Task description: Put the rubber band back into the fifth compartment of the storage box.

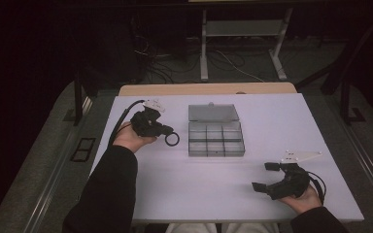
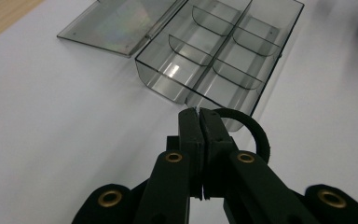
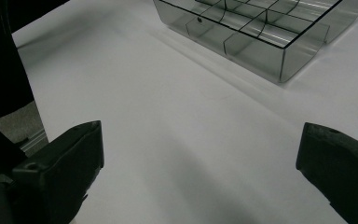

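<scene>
A white table point(image 1: 184, 194) takes up the middle of the high view. At its centre sits a clear box point(image 1: 216, 138) with six compartments, its lid point(image 1: 213, 112) laid flat behind it toward the top of the frame. That probably leaves the compartments free for dropping things in.

Left of centre, the left gripper point(image 1: 167, 130) has its jaws pinched tight on a black ring point(image 1: 172, 140). The ring hangs just beside the box's left wall, likely on its way to a compartment. In the left gripper view the ring point(image 2: 256, 133) curves out to the right of the closed jaws.

At lower right, the right gripper point(image 1: 264, 175) is spread wide and empty, seemingly waiting near the table's edge.

No brand, label or writing can be read.
</scene>
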Demonstrator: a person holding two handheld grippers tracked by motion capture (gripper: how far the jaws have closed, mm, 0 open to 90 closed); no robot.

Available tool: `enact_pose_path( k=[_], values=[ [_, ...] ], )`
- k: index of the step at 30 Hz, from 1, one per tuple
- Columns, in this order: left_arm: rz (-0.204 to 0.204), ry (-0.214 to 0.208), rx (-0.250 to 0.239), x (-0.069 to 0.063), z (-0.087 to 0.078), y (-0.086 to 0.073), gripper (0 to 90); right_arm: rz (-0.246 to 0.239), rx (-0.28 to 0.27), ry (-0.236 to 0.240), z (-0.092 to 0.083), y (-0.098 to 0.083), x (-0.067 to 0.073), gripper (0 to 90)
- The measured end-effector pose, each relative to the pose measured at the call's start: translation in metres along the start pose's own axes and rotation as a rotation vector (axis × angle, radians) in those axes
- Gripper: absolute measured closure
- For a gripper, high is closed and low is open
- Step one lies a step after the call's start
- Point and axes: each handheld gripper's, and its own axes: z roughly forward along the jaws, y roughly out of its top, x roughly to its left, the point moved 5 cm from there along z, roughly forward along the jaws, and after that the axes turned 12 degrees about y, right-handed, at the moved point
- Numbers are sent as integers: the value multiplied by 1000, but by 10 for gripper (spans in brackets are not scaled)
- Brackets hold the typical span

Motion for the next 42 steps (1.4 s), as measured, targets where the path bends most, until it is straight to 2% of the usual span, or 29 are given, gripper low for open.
enact_pose_path(
  k=[1, 12, 15, 16, 19, 21, 23, 25, 26, 27, 31, 33, 34, 37, 39, 42],
  values=[
    [12, -1, 5, 1, -1, 2, 884, 0, 0, 1, 0, 0, 0, 4],
    [25, 12, -24, 2, -5, 24, 884, 4, -5, 0, -1, 0, 0, 3],
    [47, 13, -22, 3, -5, 30, 884, 3, -4, 1, -1, 0, 0, 3],
    [27, 14, -31, 1, -5, 33, 884, 3, -5, 1, -1, 0, 0, 3],
    [36, 16, -34, 0, -3, 39, 884, 3, -7, 1, -1, 0, 0, 3],
    [62, 17, -25, 2, -3, 42, 884, 3, -8, 2, -1, 0, 0, 3],
    [46, 18, -40, 0, -1, 46, 884, 3, -7, 2, -1, 0, 0, 3],
    [58, 17, -33, 1, 0, 49, 884, 2, -8, 3, -1, 0, 1, 3],
    [39, 21, -44, 0, 1, 51, 884, 2, -8, 3, -1, 0, 0, 3],
    [55, 21, -38, 1, 1, 52, 884, 2, -8, 4, -1, 0, 1, 3],
    [54, 24, -35, 0, 4, 58, 884, 2, -8, 5, -2, 0, 1, 4],
    [40, 19, -45, 0, 6, 61, 884, 2, -8, 4, -2, 0, 1, 3],
    [49, 16, -40, 0, 7, 62, 884, 2, -8, 5, -2, 0, 1, 3],
    [42, 11, -49, -3, 11, 67, 884, 2, -5, 5, -1, 0, 0, 3],
    [62, 10, -42, -5, 13, 70, 884, 1, -5, 5, -1, 0, 0, 3],
    [55, 12, -50, -8, 17, 75, 884, 2, -6, 5, -1, 0, 0, 3]
  ],
)
